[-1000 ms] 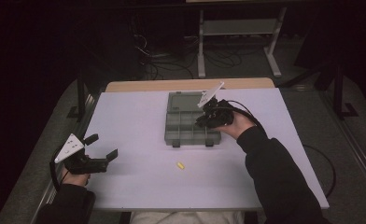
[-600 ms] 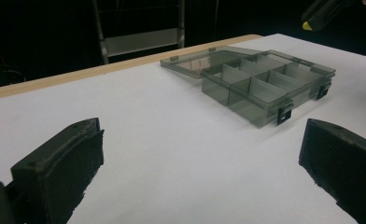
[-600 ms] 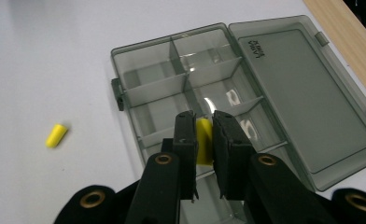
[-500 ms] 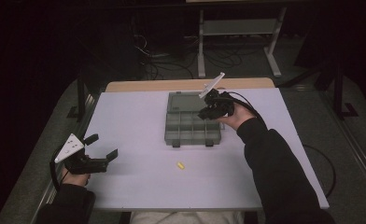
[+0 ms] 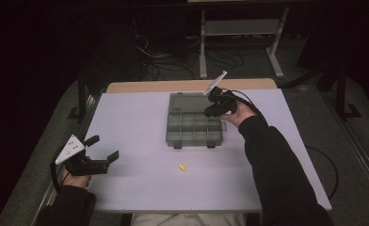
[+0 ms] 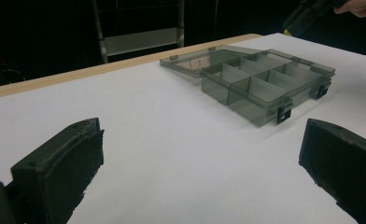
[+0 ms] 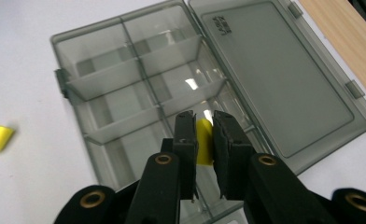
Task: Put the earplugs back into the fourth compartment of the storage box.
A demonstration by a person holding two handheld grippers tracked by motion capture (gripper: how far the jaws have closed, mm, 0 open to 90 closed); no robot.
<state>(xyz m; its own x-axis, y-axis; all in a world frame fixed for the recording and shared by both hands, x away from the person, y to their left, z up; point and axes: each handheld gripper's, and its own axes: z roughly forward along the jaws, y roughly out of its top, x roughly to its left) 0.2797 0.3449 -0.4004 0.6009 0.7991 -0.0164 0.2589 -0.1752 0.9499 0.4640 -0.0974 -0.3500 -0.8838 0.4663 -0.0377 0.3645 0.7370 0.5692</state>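
My right claw (image 7: pixel 204 125) is pinching a small yellow piece (image 7: pixel 203 141), low in the middle of the right gripper view, and hangs over the open grey compartment box (image 5: pixel 192 129) that sits just above the middle of the high view. The box's clear lid (image 7: pixel 284 74) lies flat at the upper right of that view. My left claw (image 5: pixel 100 151) rests at the lower left of the high view with its jaws spread wide and nothing between them, well apart from the box.

The piece is hanging right above a divider wall (image 7: pixel 186 100), not squarely over one cell. If I let go here, I judge it could strike that wall and bounce into the wrong cell, or hop out onto the counter (image 5: pixel 135 117). It is small and light, so a drop from height would make that worse. My grip takes only part of it, so a jolt could twist it loose early.

A second yellow piece (image 5: pixel 182 167) lies on the counter, below the box in the high view.
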